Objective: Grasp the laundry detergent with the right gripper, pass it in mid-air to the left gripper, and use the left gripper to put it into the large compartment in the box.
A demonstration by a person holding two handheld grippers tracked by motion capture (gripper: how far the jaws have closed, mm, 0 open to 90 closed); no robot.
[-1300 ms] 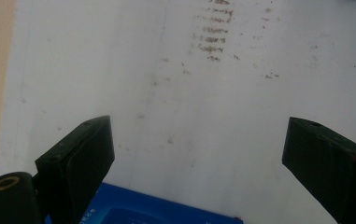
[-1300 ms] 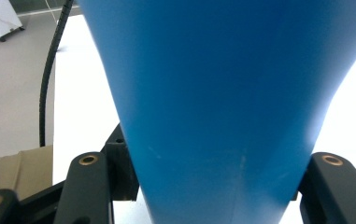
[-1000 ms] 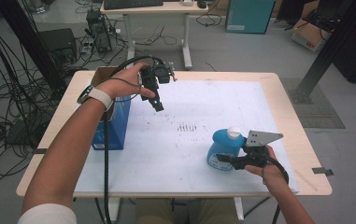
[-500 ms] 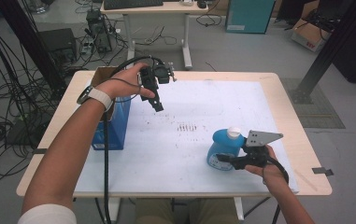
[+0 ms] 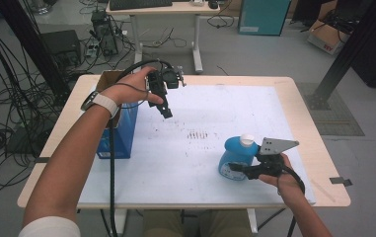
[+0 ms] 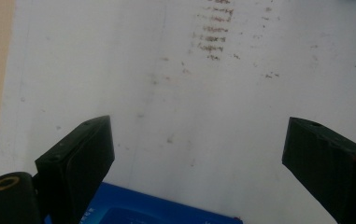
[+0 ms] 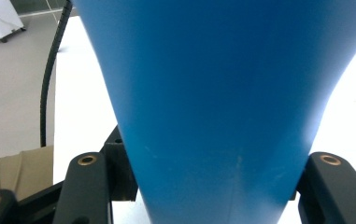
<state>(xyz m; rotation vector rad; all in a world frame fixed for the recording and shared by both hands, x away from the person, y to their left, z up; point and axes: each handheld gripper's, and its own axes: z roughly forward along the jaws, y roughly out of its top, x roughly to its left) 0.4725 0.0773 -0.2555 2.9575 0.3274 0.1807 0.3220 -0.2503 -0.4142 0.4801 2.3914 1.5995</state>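
- White mat (image 5: 200,148) on wooden table (image 5: 319,153); cables on floor behind.
- Blue bottle (image 5: 235,158), white cap, stands at the mat's near right.
- Right gripper (image 5: 247,170) clamped on the bottle's lower body.
- Left gripper (image 5: 165,109) agape, empty, above blue box (image 5: 124,133), well apart from bottle.

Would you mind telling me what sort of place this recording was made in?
Most likely a lab or workshop: cables lie loose on the grey floor, electronic gear sits behind the table, and a black frame post stands beside it.
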